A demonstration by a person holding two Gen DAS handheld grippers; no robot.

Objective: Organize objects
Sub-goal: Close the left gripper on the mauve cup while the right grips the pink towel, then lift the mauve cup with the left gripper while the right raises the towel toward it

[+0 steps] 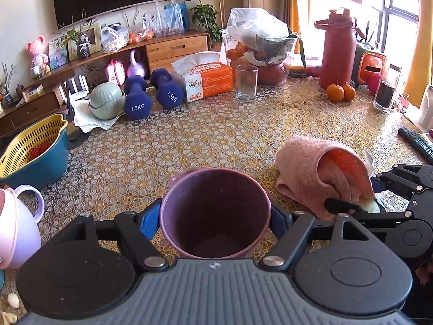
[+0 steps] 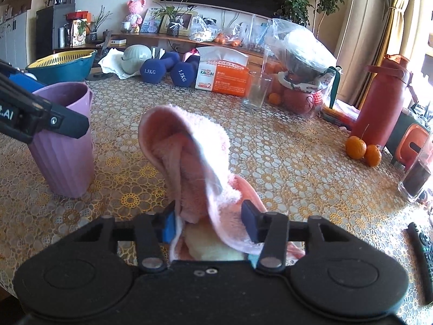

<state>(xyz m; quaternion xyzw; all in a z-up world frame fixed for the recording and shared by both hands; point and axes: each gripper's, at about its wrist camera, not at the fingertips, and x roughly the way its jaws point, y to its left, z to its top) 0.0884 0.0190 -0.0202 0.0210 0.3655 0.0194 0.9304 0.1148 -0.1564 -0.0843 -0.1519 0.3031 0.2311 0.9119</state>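
My left gripper (image 1: 215, 220) is shut on a purple ribbed cup (image 1: 215, 214), which stands upright on the patterned table; the cup also shows at the left of the right wrist view (image 2: 63, 138). My right gripper (image 2: 208, 223) is shut on a pink towel (image 2: 189, 159), lifting one edge so it arches up while the rest lies on the table. The towel lies right of the cup in the left wrist view (image 1: 319, 168), where the right gripper (image 1: 360, 205) pinches its near corner.
At the back stand two blue dumbbells (image 1: 150, 94), a tissue box (image 1: 207, 81), a drinking glass (image 1: 246, 82), a red bottle (image 1: 338, 51) and two oranges (image 1: 341, 92). A yellow colander in a teal bowl (image 1: 35, 151) sits left. A remote (image 2: 423, 252) lies right.
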